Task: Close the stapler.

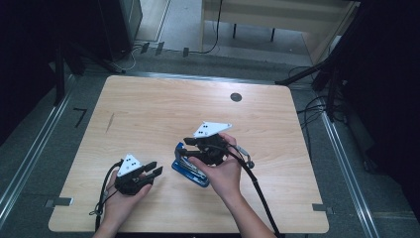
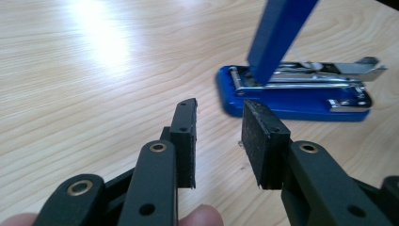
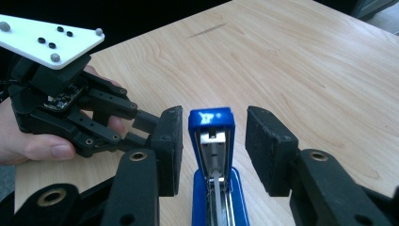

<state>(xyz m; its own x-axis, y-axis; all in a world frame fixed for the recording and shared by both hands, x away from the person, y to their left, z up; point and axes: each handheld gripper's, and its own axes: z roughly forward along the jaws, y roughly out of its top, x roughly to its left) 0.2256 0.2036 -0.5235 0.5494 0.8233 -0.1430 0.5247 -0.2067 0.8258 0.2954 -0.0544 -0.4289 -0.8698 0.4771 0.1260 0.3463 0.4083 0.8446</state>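
Showing a blue metal-and-plastic stapler point(image 1: 190, 170) standing opened on a pale wood-grain table point(image 1: 148, 109), with two hand-held grippers about it. At left, the left gripper point(image 1: 152, 171) hovers apart from the stapler, its black jaws parted to a narrow gap with nothing between them; in the left gripper view point(image 2: 219, 141) the stapler's flat blue base point(image 2: 263, 106) lies just ahead and to the right of the jaws, its bright steel staple channel point(image 2: 310, 75) exposed and its blue top arm point(image 2: 277, 33) raised steeply. At right, the right gripper point(image 1: 184, 148) sits directly over the stapler; in the right gripper view point(image 3: 214, 150) the lifted arm's rounded blue tip point(image 3: 210, 118) stands between the jaws, clear of both pads point(image 3: 266, 141), so the grip appears released and nothing is held. The step in hand is judged to be the opening of the stapler, probably for loading; the next move would call for steadying the base with one gripper while the other handles the arm or the channel. The pads are matt, grainy black foam; the stapler's shell is smooth and glossy, liable to slip; the table is smooth, light-reflecting laminate.
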